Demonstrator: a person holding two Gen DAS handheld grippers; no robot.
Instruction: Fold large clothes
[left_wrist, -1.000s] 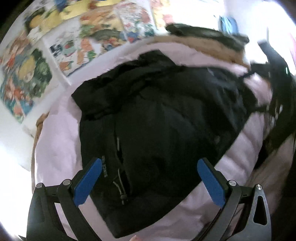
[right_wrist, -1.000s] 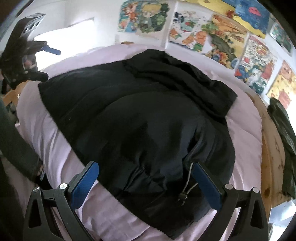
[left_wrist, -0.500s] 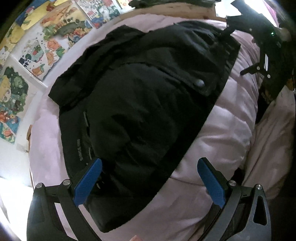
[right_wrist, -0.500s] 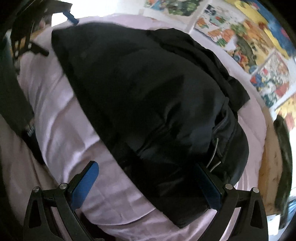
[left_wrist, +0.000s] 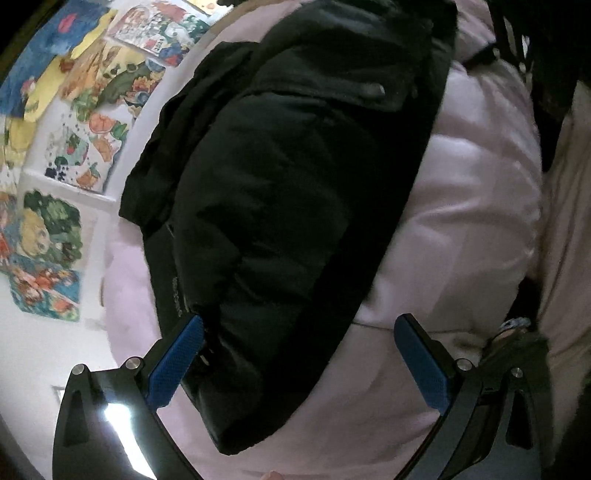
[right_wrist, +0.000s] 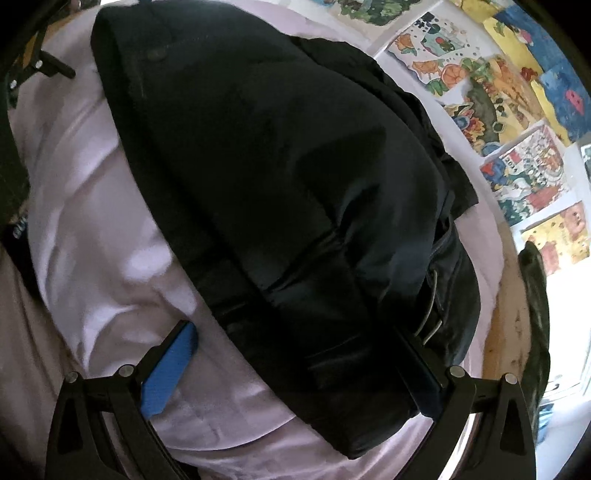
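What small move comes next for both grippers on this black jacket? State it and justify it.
Probably ease both down and shut on the near edge of the black jacket. The left gripper and the right gripper are both open and straddle that edge where it meets the pink bedding; neither grips fabric yet.

black jacket, pale pink duvet
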